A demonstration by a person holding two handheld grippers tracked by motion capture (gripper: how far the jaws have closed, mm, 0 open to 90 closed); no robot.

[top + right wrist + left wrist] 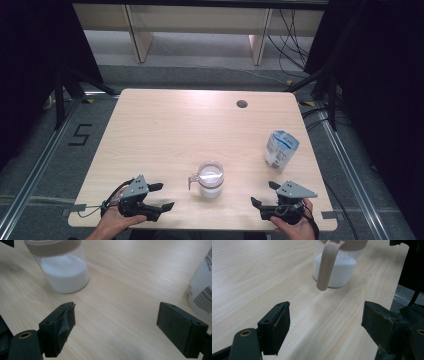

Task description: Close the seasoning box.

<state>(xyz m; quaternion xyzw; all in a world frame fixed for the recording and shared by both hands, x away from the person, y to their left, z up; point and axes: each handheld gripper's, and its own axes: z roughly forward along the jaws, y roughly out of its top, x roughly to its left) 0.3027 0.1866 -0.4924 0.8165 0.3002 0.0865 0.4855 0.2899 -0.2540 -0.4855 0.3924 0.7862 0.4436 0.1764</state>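
Observation:
A clear jug (210, 179) with a beige lid and handle, part full of white powder, stands near the front middle of the wooden table (175, 125). My left gripper (165, 196) rests to its left, open with nothing between its jaws. In the left gripper view the jug (337, 270) stands ahead of the open gripper (325, 322), handle toward me. My right gripper (263, 193) sits to the jug's right, also open and holding nothing. In the right gripper view the jug (63, 272) is ahead on the left of the gripper (116, 322).
A white bag with a blue top (281, 148) stands upright at the right side of the table, just beyond my right gripper; its barcoded side (202, 287) appears at the right edge. A round cable hole (242, 104) lies near the far edge.

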